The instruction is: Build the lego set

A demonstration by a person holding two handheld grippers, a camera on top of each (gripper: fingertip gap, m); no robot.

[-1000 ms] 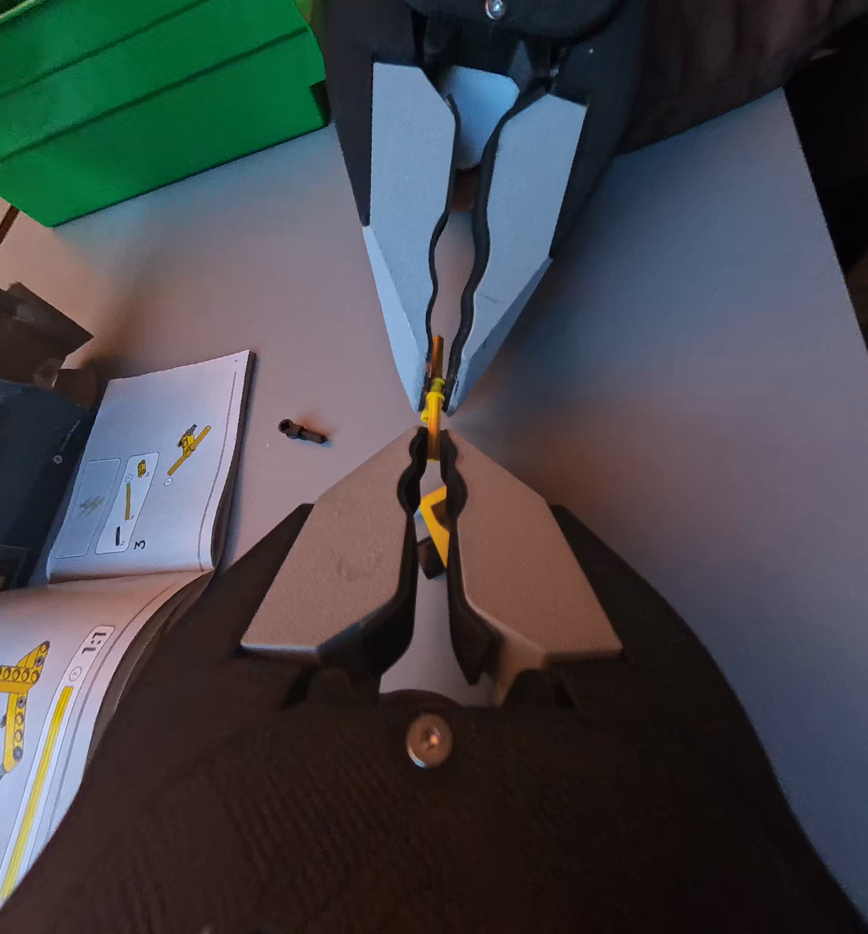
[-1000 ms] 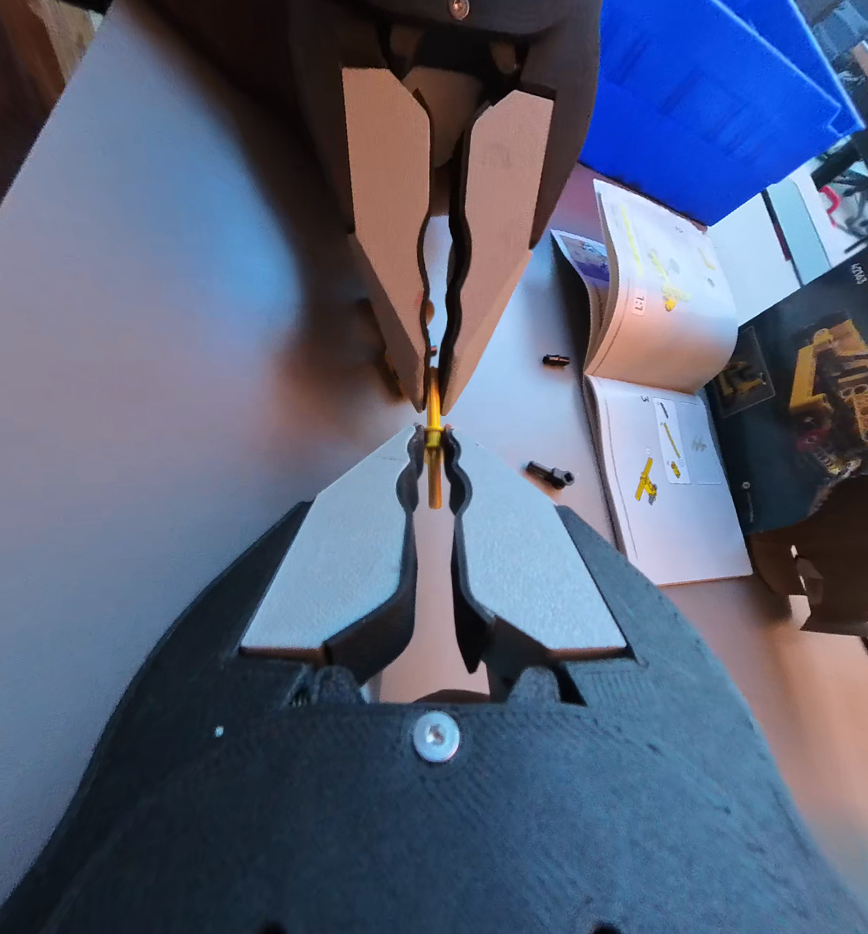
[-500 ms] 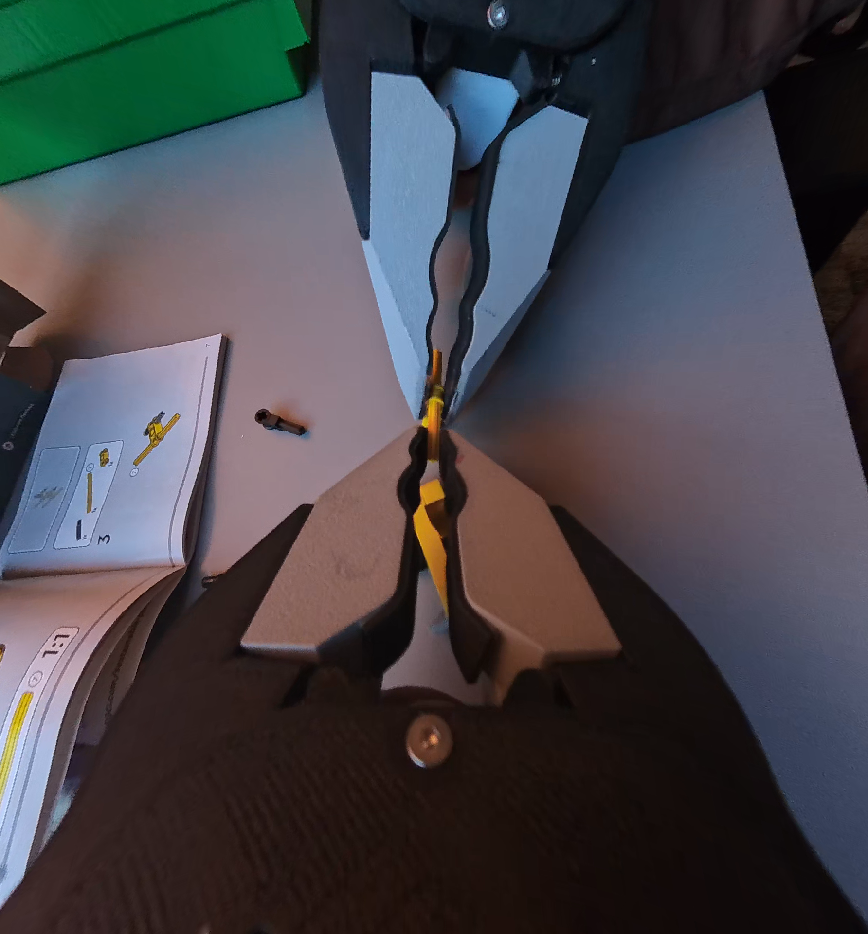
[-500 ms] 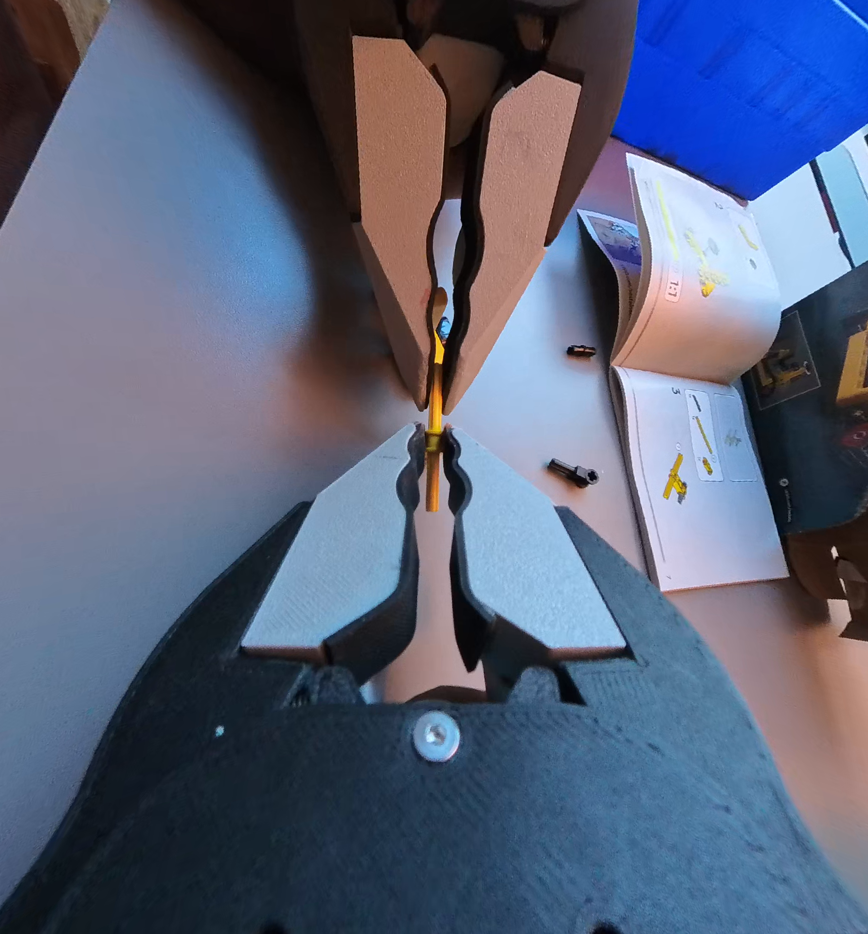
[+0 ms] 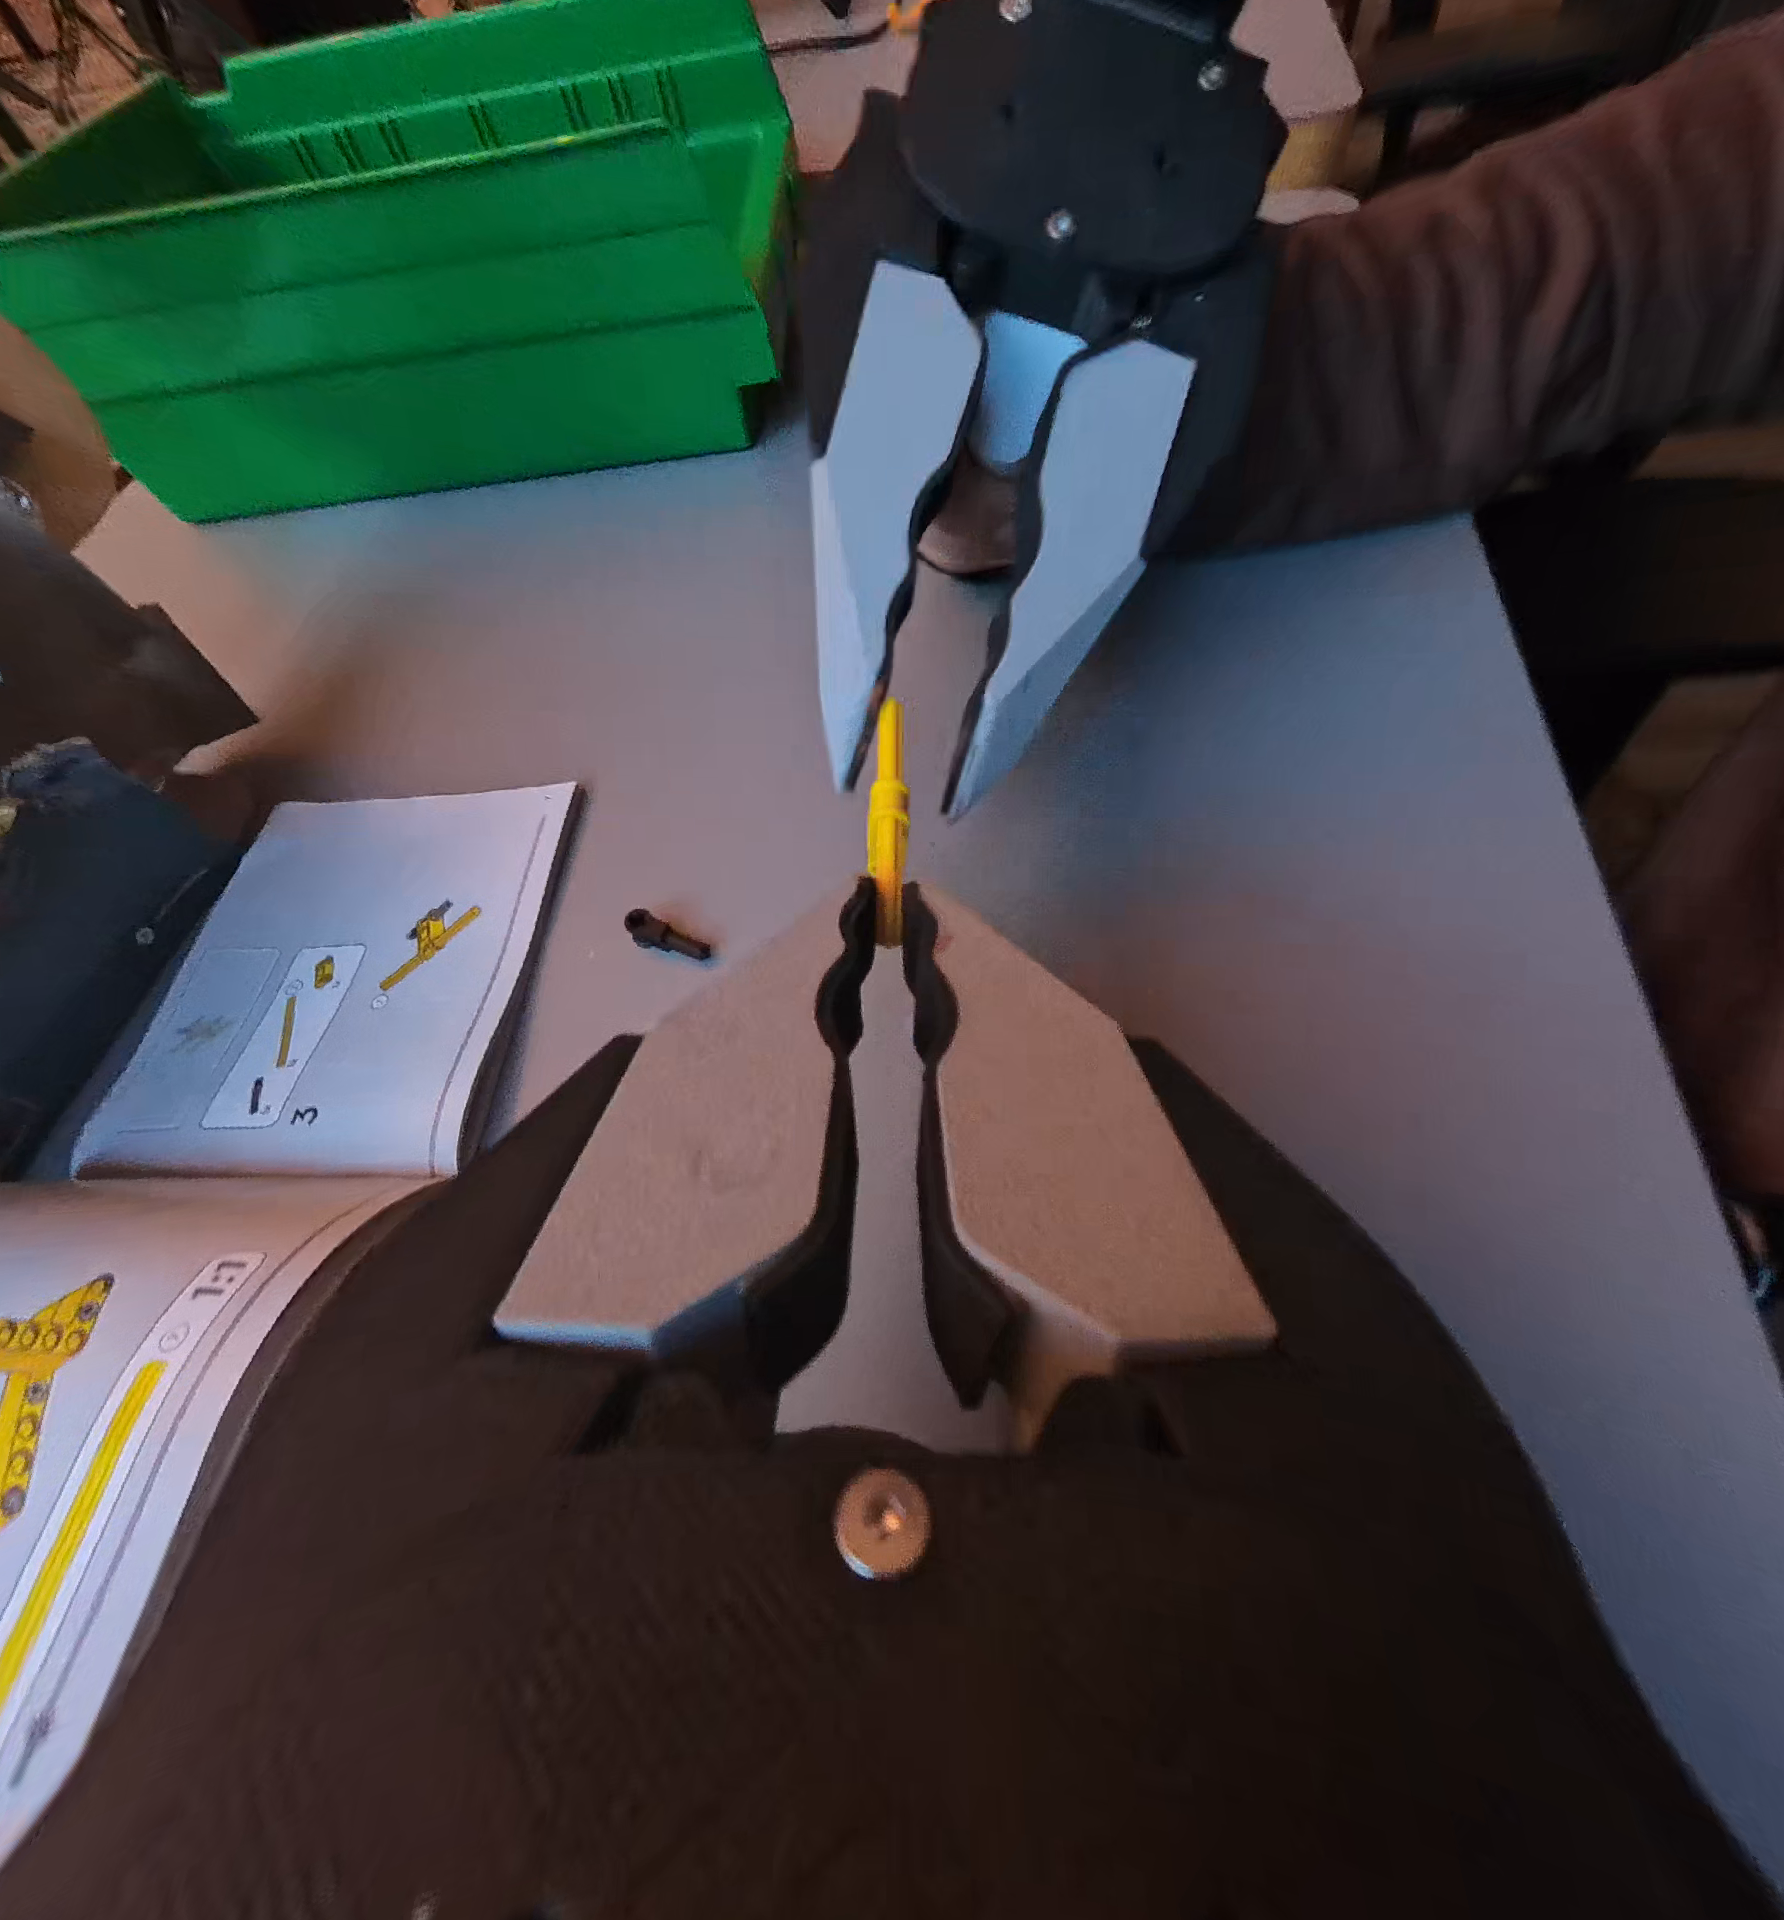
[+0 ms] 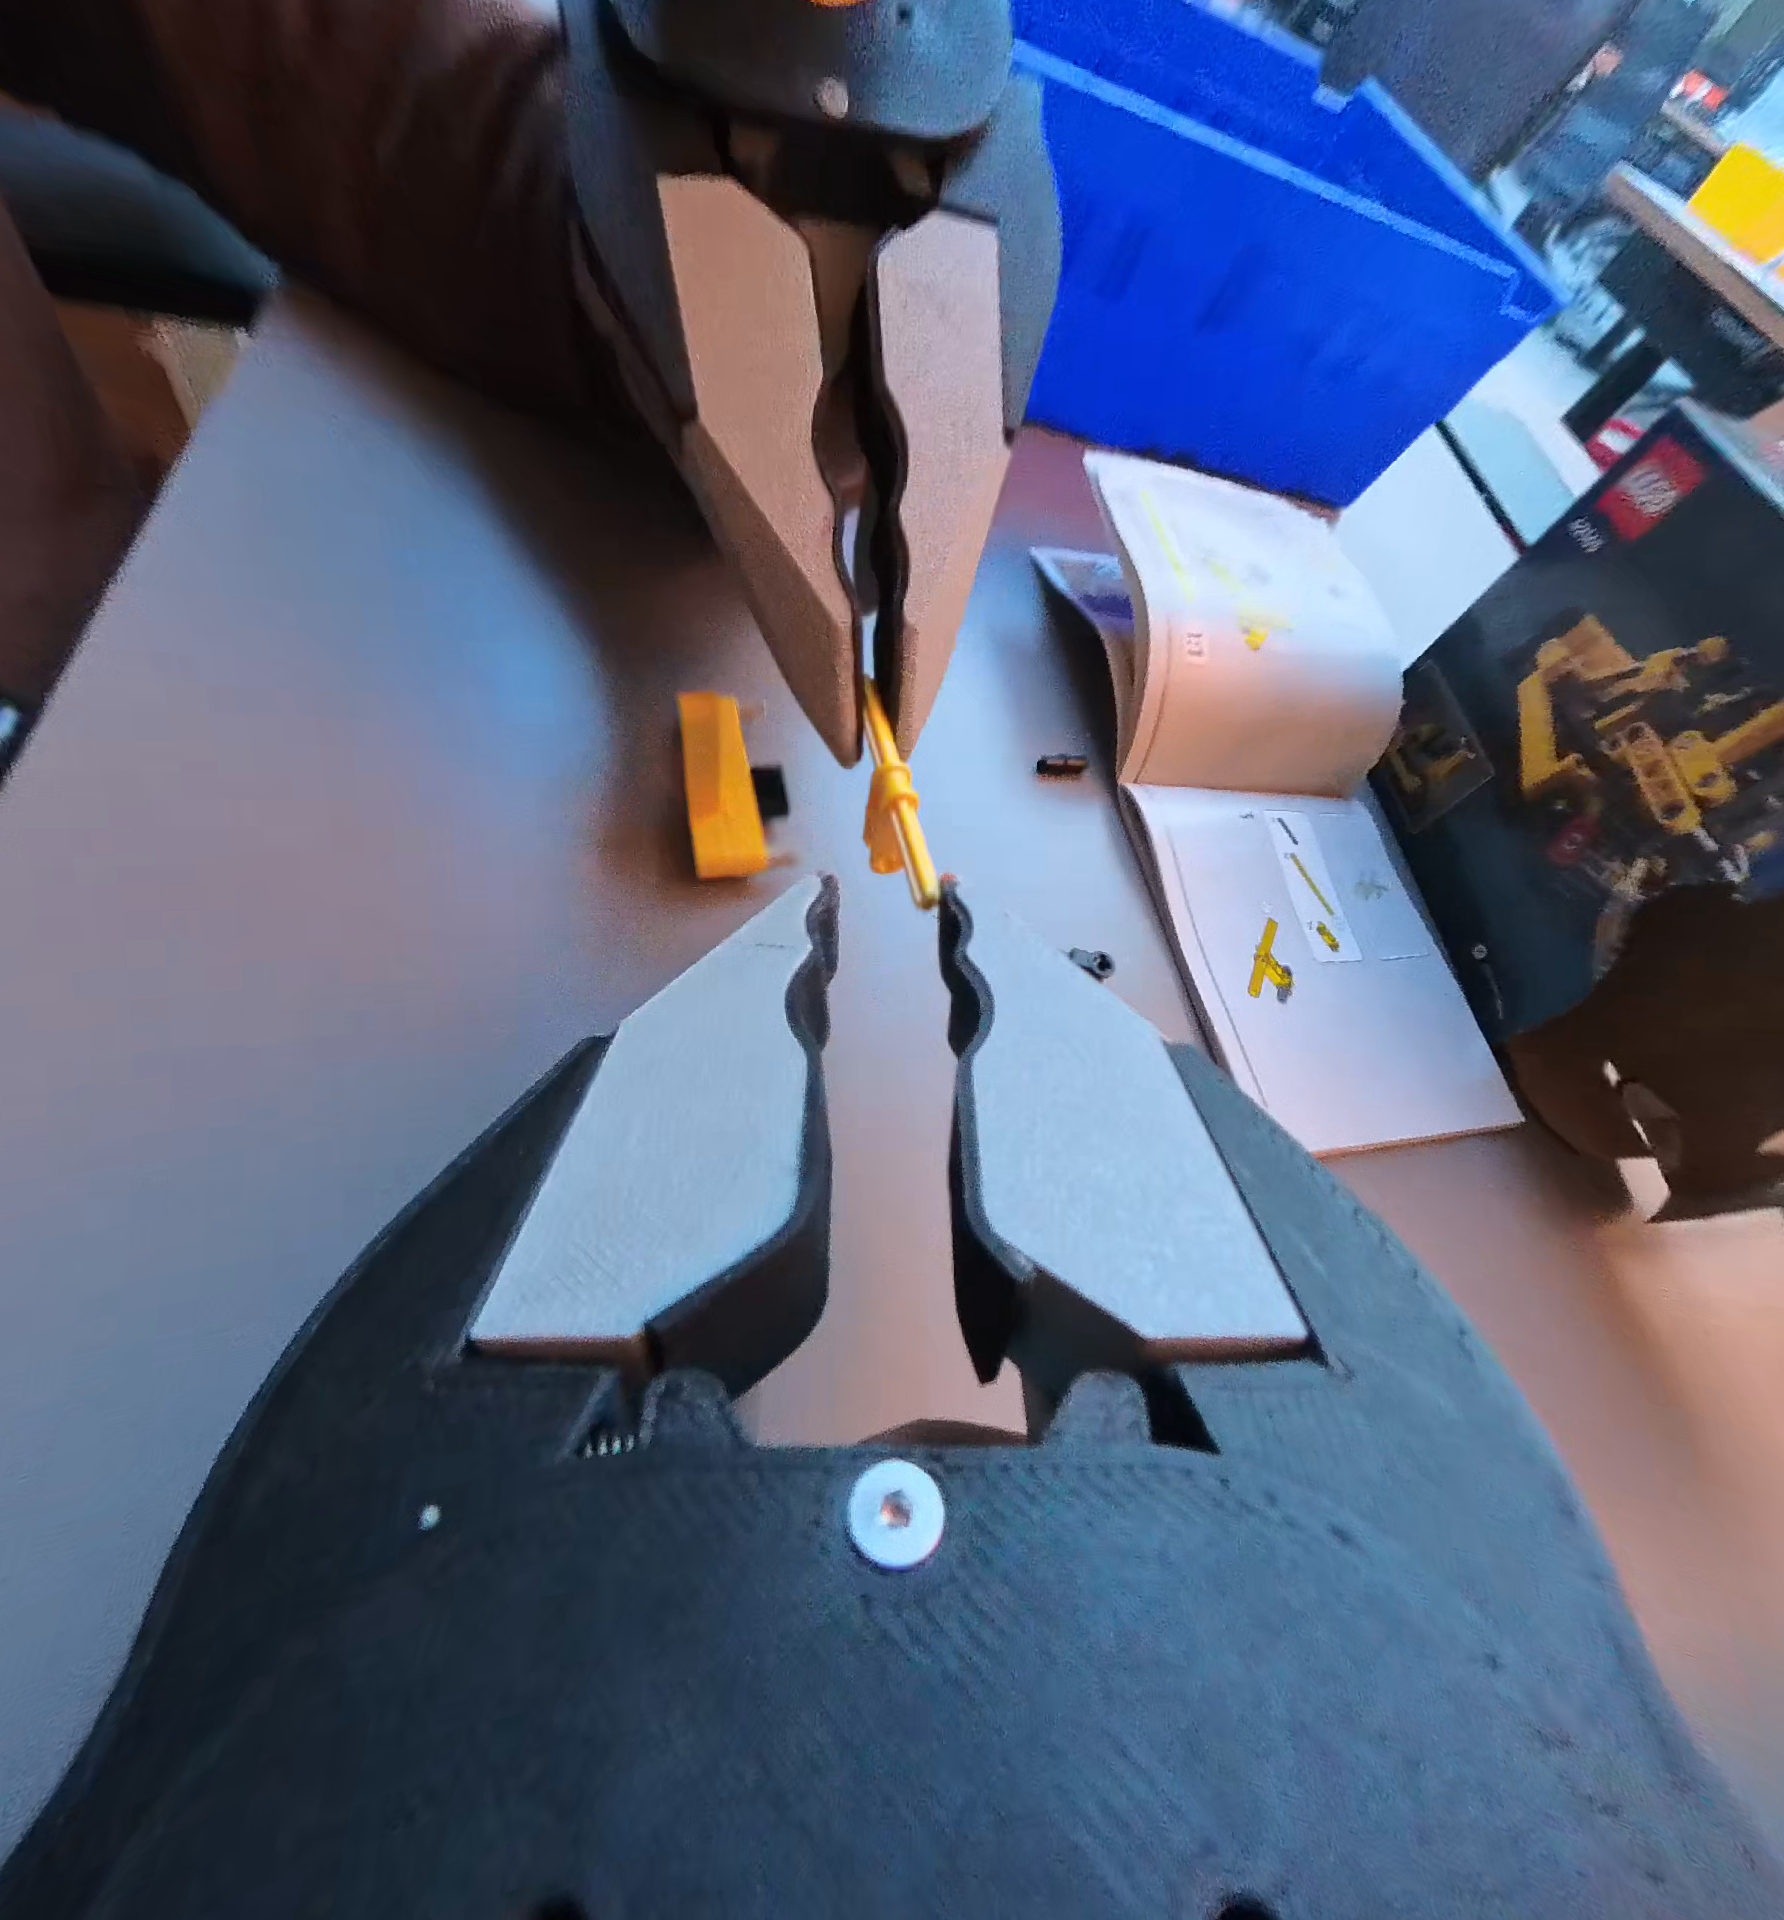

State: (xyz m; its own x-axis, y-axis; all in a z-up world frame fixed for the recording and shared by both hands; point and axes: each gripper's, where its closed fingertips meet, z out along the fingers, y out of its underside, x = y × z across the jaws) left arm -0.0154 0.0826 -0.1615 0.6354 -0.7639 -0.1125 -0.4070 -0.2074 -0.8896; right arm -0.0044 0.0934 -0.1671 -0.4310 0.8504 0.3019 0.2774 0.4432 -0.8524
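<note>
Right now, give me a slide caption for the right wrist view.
Right gripper open just short of a yellow axle that the left gripper pinches above the table.

Printed writing appears on the open instruction booklet (image 5: 337,987) pages and on the dark set box (image 6: 1636,727), which carries a red logo patch.

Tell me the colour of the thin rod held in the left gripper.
Yellow; the rod shows best in the left wrist view.
</note>
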